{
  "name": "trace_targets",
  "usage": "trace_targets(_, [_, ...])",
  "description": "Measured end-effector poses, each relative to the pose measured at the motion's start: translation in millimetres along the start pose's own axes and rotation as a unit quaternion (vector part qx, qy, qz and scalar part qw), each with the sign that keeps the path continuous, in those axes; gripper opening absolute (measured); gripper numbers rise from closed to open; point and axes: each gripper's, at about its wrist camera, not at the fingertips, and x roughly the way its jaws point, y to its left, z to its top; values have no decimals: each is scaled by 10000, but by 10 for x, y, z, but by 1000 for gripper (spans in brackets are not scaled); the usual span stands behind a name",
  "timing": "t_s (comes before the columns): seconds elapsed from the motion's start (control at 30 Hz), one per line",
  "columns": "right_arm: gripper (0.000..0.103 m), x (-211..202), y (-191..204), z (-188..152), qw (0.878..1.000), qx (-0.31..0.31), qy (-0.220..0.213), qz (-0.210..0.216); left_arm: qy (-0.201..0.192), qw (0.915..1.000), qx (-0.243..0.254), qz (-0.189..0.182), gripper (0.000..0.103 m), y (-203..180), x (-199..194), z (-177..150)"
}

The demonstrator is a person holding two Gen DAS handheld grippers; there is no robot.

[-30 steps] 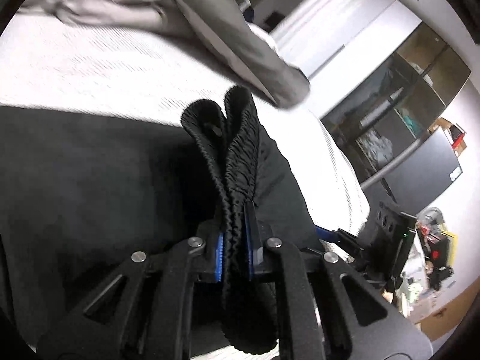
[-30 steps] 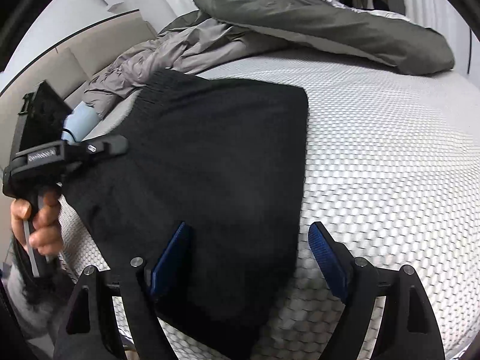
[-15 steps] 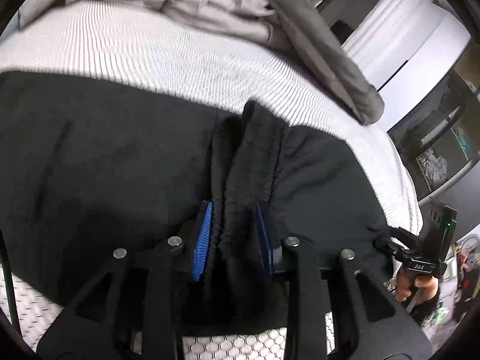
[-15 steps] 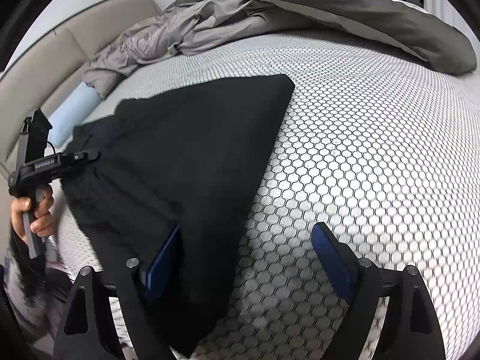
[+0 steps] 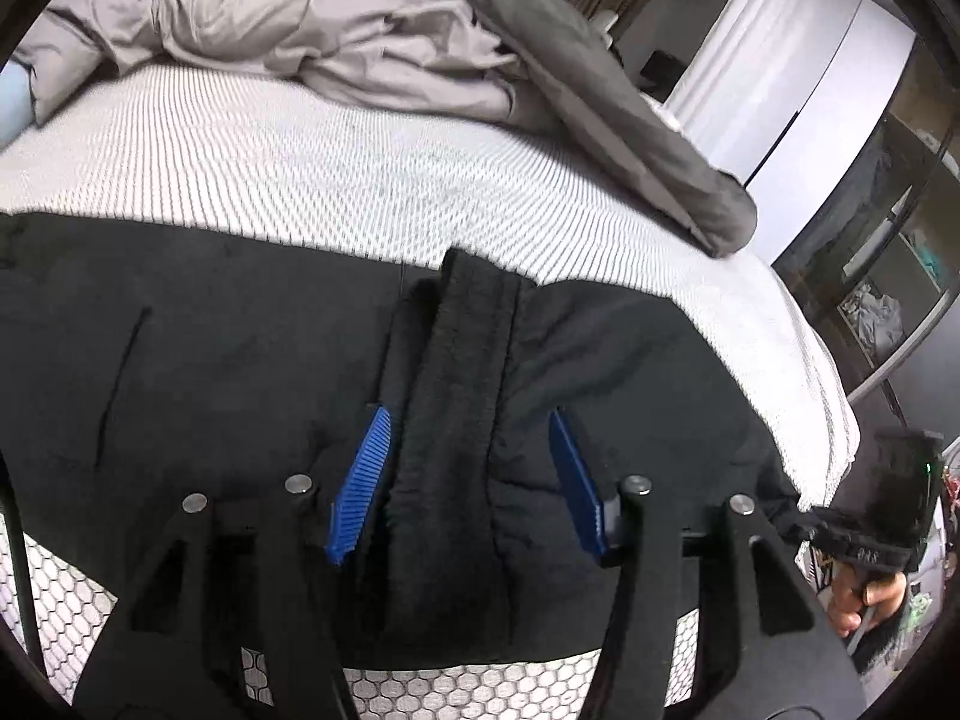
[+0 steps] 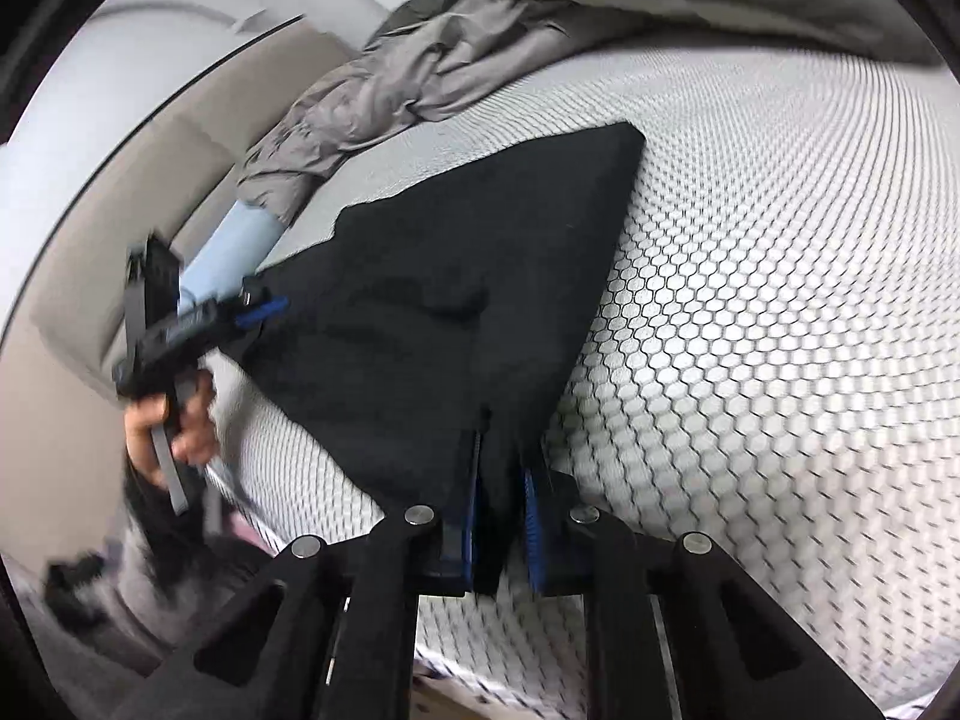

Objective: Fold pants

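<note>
Black two-finger left gripper (image 5: 468, 480) and right gripper (image 6: 501, 525): ribbed blue pads (image 5: 360, 483), triangular cut-outs in arms, silver pivot screws (image 6: 419, 515).

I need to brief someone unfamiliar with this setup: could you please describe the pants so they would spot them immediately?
On the honeycomb-patterned mattress, look at its near edge. The pants lie there as a flat black slab. Unlike the crumpled grey bedding behind, they are black and smooth.

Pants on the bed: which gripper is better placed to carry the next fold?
Right. The right gripper is clamped on the pants, while the left gripper is opening off the waistband.
</note>
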Motion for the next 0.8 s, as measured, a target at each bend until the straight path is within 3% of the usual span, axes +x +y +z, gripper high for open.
trace_targets(0.1, [18,57,-93,-92,9997,149,198,-75,-198,9996,157,-105,51,-140,-52,70])
trace_targets(0.17, [21,109,-184,-120,9989,385,253,113,-153,9990,330,-267,51,-357,11,64])
trace_targets(0.27, [35,41,-195,-75,9975,581,171,350,146,9960,627,-617,51,-813,245,-13])
trace_targets(0.3, [46,14,-191,-65,9973,608,118,398,254,9940,778,-719,51,-980,329,-54])
trace_targets(0.37, [47,4,-196,-52,9960,716,51,524,594,9848,1275,-1015,51,-1411,578,-172])
trace_targets(0.4, [44,25,-203,-50,9957,755,44,530,845,9795,1492,-1056,51,-1617,757,-232])
trace_targets(0.47, [21,139,-151,-46,9983,566,2,170,1224,9763,1575,-840,51,-1836,1049,-318])
trace_targets(0.53, [8,142,-92,-73,9994,309,-58,117,1385,9782,1381,-696,51,-1901,1293,-330])
trace_targets(0.6, [7,58,28,-123,9998,-184,-104,-8,1371,9816,1080,-769,51,-1880,1405,-275])
trace_targets(0.8, [6,7,-143,-338,9973,-160,535,481,1282,9852,805,-808,51,-1842,1456,-165])
